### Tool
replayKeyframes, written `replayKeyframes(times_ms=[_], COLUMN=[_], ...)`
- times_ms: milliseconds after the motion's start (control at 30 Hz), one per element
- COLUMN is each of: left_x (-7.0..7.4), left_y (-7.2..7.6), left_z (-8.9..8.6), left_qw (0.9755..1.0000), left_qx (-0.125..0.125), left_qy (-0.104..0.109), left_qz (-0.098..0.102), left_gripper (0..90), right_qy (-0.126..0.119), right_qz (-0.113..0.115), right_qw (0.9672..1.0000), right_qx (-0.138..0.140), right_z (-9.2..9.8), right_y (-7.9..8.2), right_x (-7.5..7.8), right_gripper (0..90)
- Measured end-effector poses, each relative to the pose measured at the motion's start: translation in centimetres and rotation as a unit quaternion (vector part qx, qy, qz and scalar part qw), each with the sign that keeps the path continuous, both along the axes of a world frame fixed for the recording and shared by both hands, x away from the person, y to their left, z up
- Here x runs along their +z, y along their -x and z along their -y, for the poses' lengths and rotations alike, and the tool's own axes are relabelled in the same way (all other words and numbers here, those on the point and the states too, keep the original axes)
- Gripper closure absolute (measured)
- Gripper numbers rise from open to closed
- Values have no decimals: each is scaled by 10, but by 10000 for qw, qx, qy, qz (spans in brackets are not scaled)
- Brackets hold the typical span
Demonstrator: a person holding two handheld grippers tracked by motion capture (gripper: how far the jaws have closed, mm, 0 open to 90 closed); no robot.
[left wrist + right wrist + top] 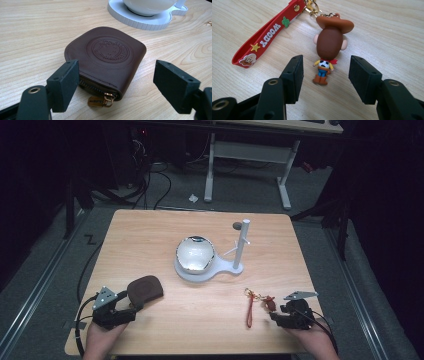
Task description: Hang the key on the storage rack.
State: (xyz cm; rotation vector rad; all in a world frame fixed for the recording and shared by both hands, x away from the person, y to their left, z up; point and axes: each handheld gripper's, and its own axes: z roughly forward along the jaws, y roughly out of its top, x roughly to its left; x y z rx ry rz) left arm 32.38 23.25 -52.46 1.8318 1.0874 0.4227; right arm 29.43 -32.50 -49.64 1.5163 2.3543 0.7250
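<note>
Light wooden rectangular table (pixel 150 235) carries all items. Centre: white flat plastic stand with upright post (pixel 241 251), w/ a shiny round bowl (pixel 195 254) seated on its base. Near-left: brown rounded leather zip pouch (pixel 107 62) (embossed round emblem, brass zip pull) lies flat; left gripper (pixel 116 82) is released, jaws wide apart either side of pouch's zip edge, not touching. Near-right: red rubber wrist strap (pixel 265 35) clipped to small cowboy figure keychain (pixel 329 47), lying flat; right gripper (pixel 325 75) released, jaws flanking figure's boots.
</note>
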Motion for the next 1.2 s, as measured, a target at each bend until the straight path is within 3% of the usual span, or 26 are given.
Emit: replayKeyframes(times_ms=[600,933,1200], left_x=[0,-1,-1], left_y=[0,-1,-1], left_z=[-1,-1,-1], left_qw=[10000,10000,10000], left_qx=[-25,-49,-67], left_qy=[-6,-1,14], left_qz=[6,-8,-9], left_gripper=[215,216,216], right_qy=[449,477,391], right_qz=[-733,-889,-1132], right_qw=[9958,9948,9928], right_qx=[313,150,7], right_z=[-7,-11,-13], right_y=[-23,-42,-55], right_x=[8,17,13], right_gripper=[438,496,541])
